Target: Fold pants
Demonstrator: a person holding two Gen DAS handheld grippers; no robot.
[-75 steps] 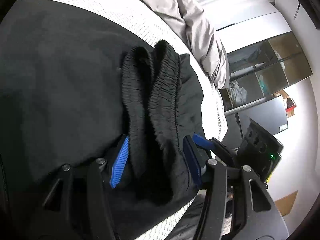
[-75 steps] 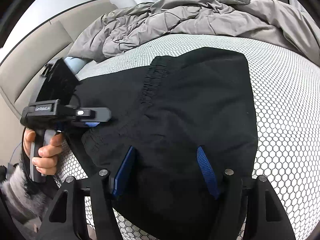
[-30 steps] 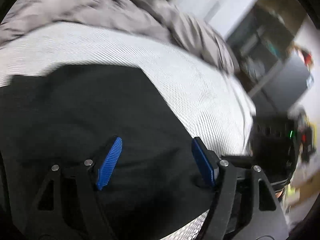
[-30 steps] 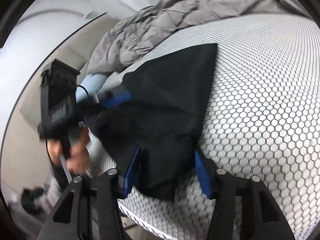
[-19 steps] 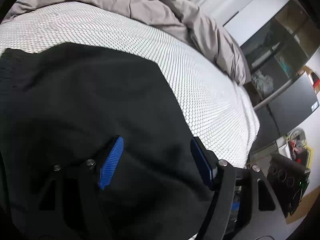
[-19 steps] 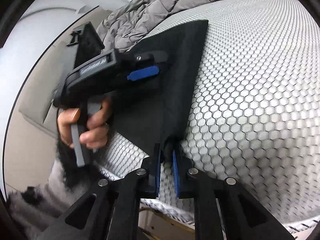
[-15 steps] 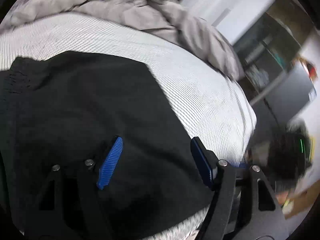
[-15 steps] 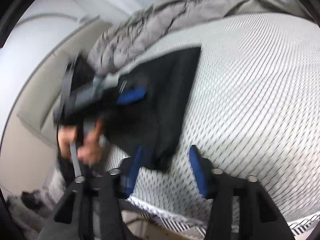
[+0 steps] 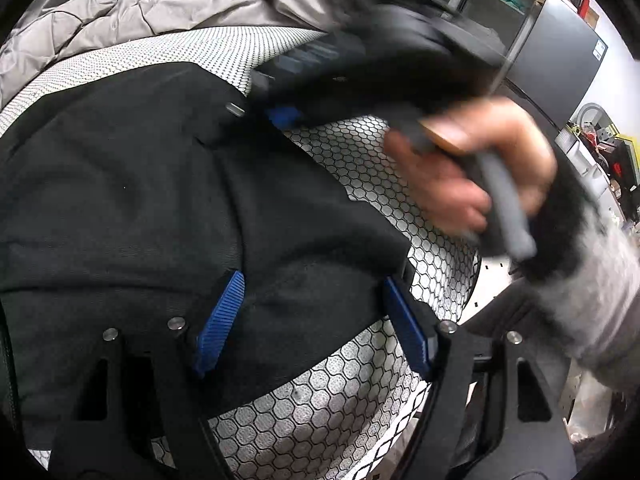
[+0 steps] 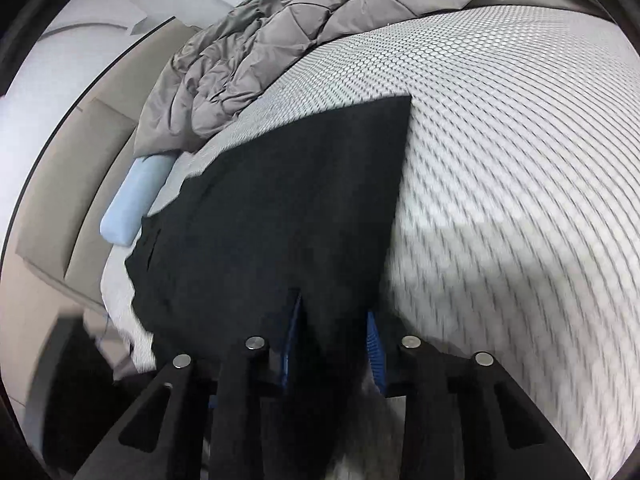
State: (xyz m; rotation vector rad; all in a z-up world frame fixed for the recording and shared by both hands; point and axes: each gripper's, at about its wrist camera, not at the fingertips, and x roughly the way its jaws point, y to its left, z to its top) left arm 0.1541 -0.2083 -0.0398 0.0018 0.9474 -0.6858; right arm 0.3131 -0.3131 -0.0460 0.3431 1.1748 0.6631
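The black pants (image 9: 152,184) lie folded on the white honeycomb-patterned mattress (image 9: 328,384). My left gripper (image 9: 316,320) is open, its blue pads spread over the pants' near corner. My right gripper shows blurred in the left wrist view (image 9: 284,114), held by a hand, its blue tips at the pants' far edge. In the right wrist view the pants (image 10: 288,208) stretch away as a dark panel, and my right gripper (image 10: 334,340) has its blue pads partly closed around the near edge of the cloth.
A crumpled grey duvet (image 10: 288,40) lies at the far side of the bed, also in the left wrist view (image 9: 160,4). A light blue pillow (image 10: 136,196) sits by the beige headboard (image 10: 80,184). Dark cabinets and clutter (image 9: 560,48) stand right of the bed.
The right gripper opened half a second ago, then swung across to the pants' far edge and narrowed around the cloth. The left gripper stayed open over the near corner.
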